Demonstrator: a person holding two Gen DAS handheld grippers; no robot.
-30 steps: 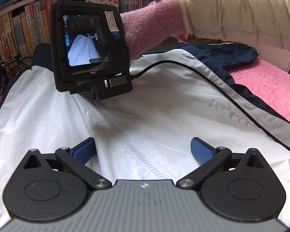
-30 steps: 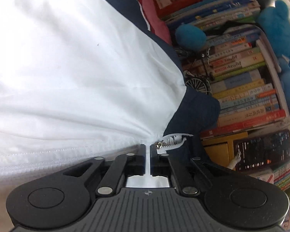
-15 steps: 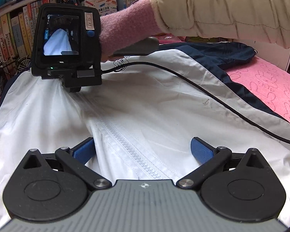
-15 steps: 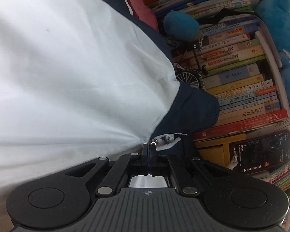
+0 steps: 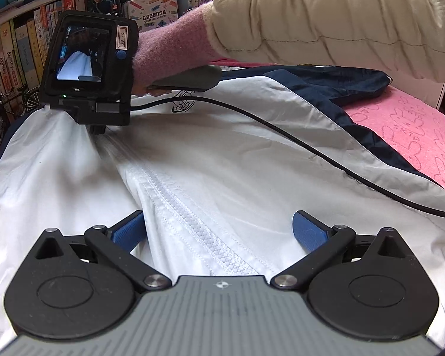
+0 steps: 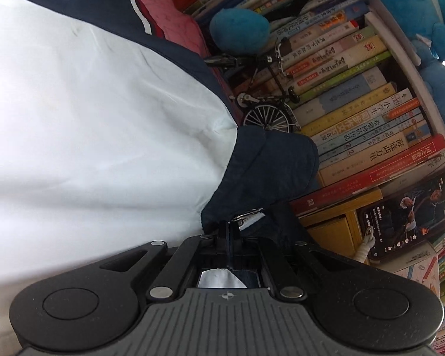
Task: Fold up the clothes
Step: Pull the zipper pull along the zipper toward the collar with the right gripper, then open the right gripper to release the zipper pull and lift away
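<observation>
Nearest in the left wrist view, the left gripper (image 5: 219,231) hangs just above the white and navy zip-up jacket (image 5: 222,160), its two blue-padded fingers (image 5: 307,231) spread wide apart with nothing between them. Its grey ribbed body cuts off the jacket's near hem, so the bottom of the white plastic zipper (image 5: 192,219) is hidden. The zipper runs away from the gripper up the middle of the garment, closed as far as can be seen. One black cable (image 5: 311,148) trails across the white front panel and leaves the frame at the right edge.

Farther on, the right gripper (image 5: 96,129) shows only from behind: its black camera housing with a small lit screen (image 5: 83,59) blocks the fingers and the jacket's top end. A hand in a fuzzy pink glove (image 5: 169,50) holds its grey handle (image 5: 190,80), below a cream quilted sleeve (image 5: 335,14). The right wrist view settles the grip: the two fingers (image 6: 222,233) are pressed together on the jacket fabric beside the navy collar (image 6: 270,172), with a metal zipper pull peeking out, too small to make out well.

The jacket lies spread flat on a pink patterned cover (image 5: 406,136), one navy sleeve (image 5: 353,84) stretched toward the far right. Beyond it stand shelves of upright books (image 6: 356,112), one miniature black bicycle (image 6: 267,101) and blue plush toys (image 6: 406,9), partly cut off by the frame.
</observation>
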